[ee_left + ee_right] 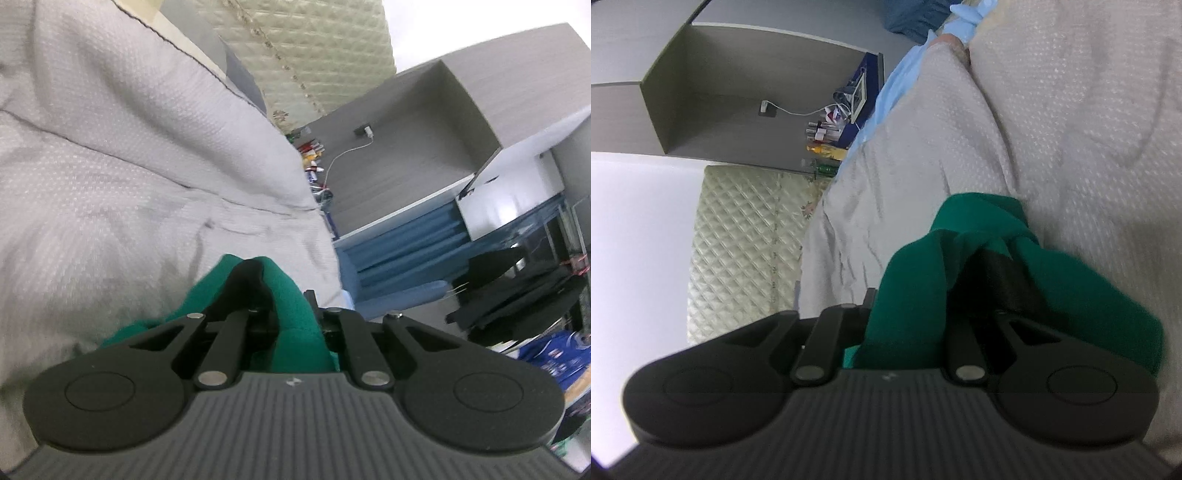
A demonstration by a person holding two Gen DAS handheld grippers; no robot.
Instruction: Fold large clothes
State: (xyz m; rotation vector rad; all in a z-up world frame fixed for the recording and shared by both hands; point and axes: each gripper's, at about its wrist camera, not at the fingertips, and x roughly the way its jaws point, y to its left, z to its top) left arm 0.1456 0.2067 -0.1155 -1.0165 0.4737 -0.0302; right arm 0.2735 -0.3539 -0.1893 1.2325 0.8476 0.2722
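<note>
Two grippers are clenched on one green garment [295, 295]: the left gripper [255, 269] and the right gripper [993, 266] each pinch a bunched edge, carried just above the pale textured bedcover [129, 166]. For a clean fold, both held edges should probably be kept taut and level, then laid flat together. An open grey shelf [738, 92] holds small bottles and a cable.

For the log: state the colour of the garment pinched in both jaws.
Plain green fabric garment, clearest in the right wrist view.
</note>
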